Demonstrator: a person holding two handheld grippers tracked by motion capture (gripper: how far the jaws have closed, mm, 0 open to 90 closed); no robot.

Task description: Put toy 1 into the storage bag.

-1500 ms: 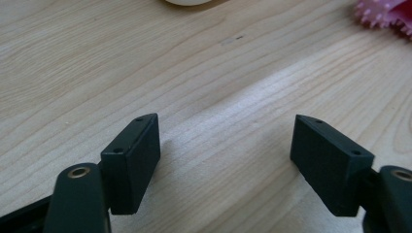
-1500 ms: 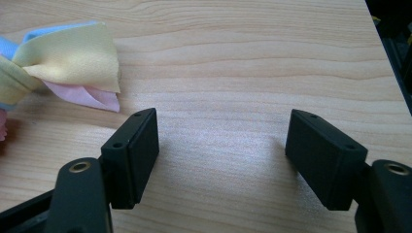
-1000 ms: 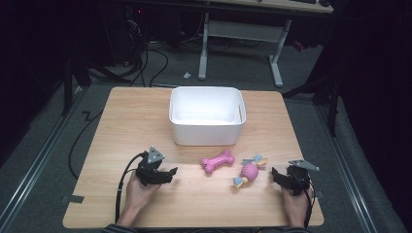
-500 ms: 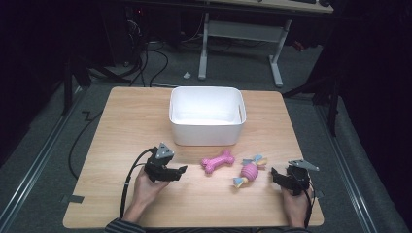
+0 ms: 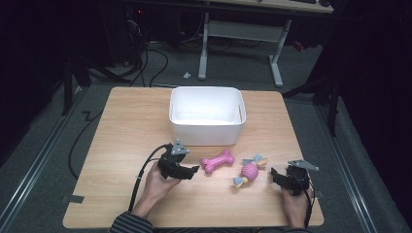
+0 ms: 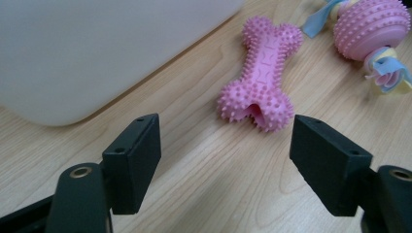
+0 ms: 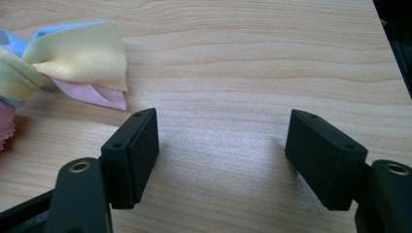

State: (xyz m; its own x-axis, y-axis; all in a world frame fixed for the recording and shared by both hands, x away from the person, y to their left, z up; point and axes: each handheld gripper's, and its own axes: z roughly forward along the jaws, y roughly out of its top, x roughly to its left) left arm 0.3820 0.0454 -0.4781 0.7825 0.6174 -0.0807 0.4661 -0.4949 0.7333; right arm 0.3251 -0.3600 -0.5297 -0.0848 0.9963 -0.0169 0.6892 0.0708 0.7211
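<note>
Left tool [image 5: 194, 171] lined up on a pink spiky bone toy [image 5: 218, 161], jaws apart and nothing held.

The bone lies near the worktop's [image 5: 126, 126] front edge, just in front of the white bin [image 5: 206, 130]; the left tool's jaws have just been opening and its near knob sits ahead of the gap, untouched. The right tool [image 5: 275, 175], also apart and empty, rests by the front right corner beside a pink ball toy with cloth tails [image 5: 248, 172]. Risk: a jaw may nudge the knobbed end and skid the bone aside, or pinch only soft spikes and slip.
</note>
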